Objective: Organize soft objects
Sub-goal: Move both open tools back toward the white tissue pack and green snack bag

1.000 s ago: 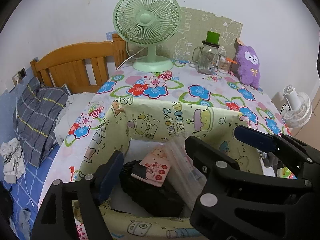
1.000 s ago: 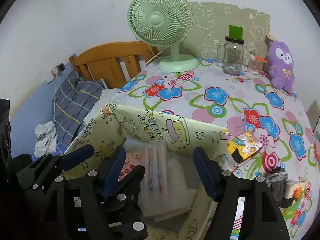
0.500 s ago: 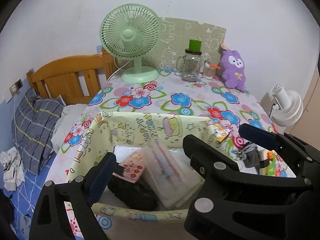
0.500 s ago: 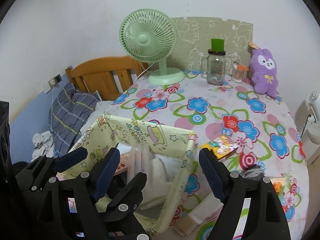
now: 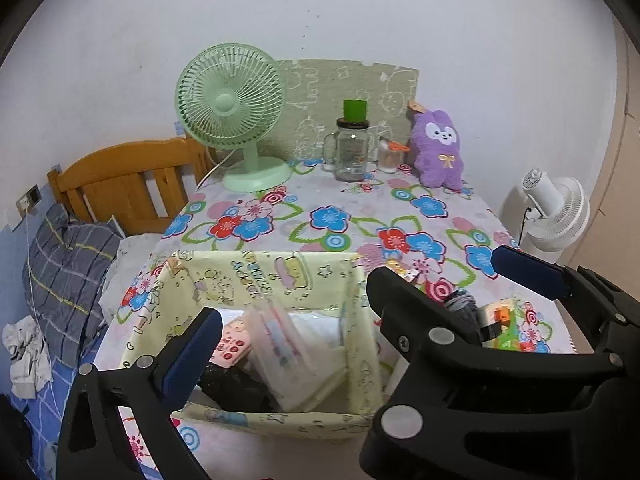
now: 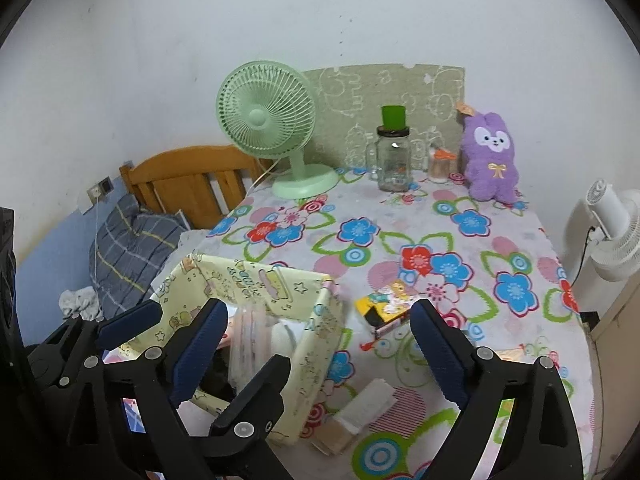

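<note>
A yellow cartoon-print fabric box (image 5: 256, 280) (image 6: 312, 344) sits at the near left of the floral table. It holds a clear pouch (image 5: 280, 344), a pink packet (image 5: 232, 348), white cloth and a black item (image 5: 236, 388). My left gripper (image 5: 356, 308) is open and empty, above the box's near right side. My right gripper (image 6: 316, 348) is open and empty, over the box's right wall. A yellow packet (image 6: 386, 302), a grey sock (image 5: 462, 304) and a white folded pack (image 6: 366, 402) lie on the table right of the box. A purple plush (image 6: 490, 160) stands at the far right.
A green desk fan (image 6: 268, 120), a glass jar with green lid (image 6: 394, 156) and a small cup (image 6: 440, 164) stand along the far edge. A wooden bed headboard (image 5: 120, 184) and striped pillow (image 5: 68, 264) lie left. A white floor fan (image 6: 616, 232) stands right.
Both grippers have pulled back and up from the box, so more of the table shows. Both stay open. The box contents are as before.
</note>
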The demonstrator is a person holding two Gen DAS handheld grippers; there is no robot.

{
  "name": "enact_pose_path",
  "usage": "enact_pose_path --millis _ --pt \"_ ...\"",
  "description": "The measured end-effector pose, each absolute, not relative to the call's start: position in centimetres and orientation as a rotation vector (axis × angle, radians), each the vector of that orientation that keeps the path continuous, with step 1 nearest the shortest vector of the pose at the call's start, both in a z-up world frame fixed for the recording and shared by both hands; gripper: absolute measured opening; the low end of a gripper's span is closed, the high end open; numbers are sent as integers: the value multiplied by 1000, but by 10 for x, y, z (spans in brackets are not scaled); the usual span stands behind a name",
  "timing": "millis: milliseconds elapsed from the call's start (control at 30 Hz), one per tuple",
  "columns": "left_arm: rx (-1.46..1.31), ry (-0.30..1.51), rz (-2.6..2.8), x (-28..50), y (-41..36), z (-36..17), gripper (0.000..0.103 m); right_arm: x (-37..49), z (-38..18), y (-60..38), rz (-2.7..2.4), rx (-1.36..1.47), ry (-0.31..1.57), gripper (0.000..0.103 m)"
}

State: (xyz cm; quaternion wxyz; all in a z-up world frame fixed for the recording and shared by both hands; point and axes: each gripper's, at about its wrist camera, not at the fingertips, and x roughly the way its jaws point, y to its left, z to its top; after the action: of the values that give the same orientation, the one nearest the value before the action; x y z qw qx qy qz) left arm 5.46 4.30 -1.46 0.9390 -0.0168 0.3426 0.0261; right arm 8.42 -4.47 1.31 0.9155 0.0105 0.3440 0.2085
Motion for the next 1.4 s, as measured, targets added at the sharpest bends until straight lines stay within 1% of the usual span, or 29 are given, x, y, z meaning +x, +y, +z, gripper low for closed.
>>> enact_pose_path --millis 233,633,833,1033,1400 --pt "-23 687 30 51 24 -9 103 76 21 -66 396 22 676 98" --pt "7 661 0 43 -8 -7 103 64 26 -97 372 15 650 98" --pt "14 664 -24 42 -22 -11 103 60 22 -113 337 16 646 102" --pt "7 656 -34 40 -36 -16 103 57 17 -127 321 24 665 102" --pt "14 674 -59 40 -56 -30 103 52 6 -150 286 23 637 102"
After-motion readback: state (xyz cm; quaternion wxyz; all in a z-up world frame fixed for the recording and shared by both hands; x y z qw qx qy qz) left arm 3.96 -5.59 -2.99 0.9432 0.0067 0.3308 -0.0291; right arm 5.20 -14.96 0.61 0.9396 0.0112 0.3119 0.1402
